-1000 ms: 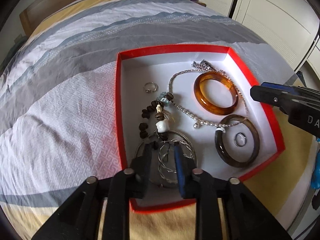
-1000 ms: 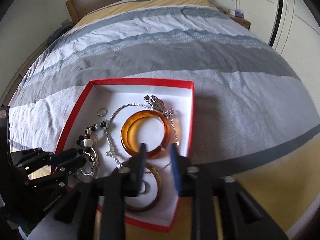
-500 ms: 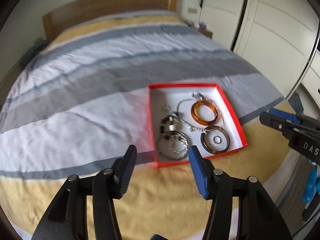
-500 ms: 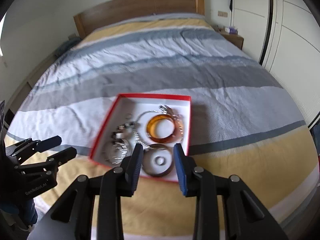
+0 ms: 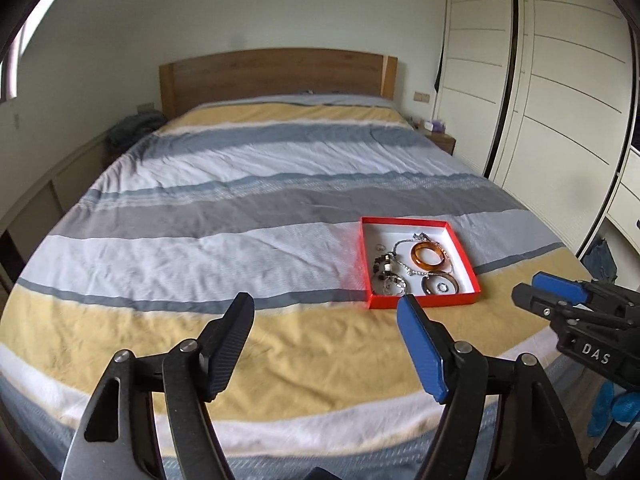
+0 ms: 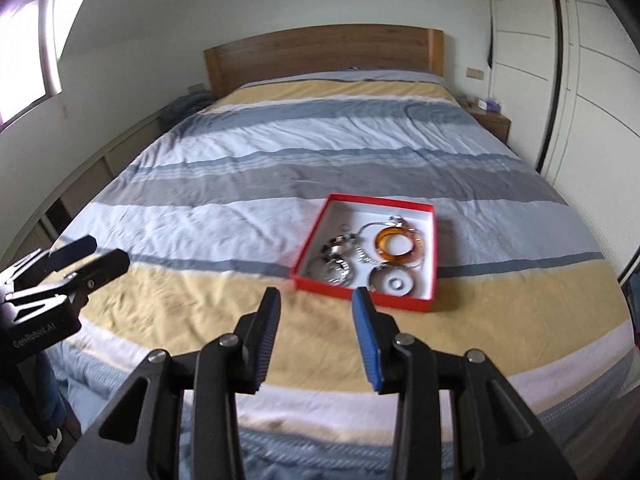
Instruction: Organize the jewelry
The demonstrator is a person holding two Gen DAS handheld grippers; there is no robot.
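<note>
while both claws gape empty, left claw (image 5: pixel 324 308) just widened, jewelry box (image 5: pixel 472 276) beyond.

A shallow box (image 5: pixel 424 303) lies on the bed (image 5: pixel 200 248), near its foot end and toward the wardrobe (image 5: pixel 560 100) side. The headboard (image 5: pixel 276 76) stands behind the box at the far end. In the box, one bangle (image 5: pixel 428 256) lies at the wardrobe-side wall, another bangle (image 5: pixel 440 285) before it with a ring (image 5: pixel 441 288) inside. A nightstand (image 5: pixel 440 140) stands beside the headboard.
</note>
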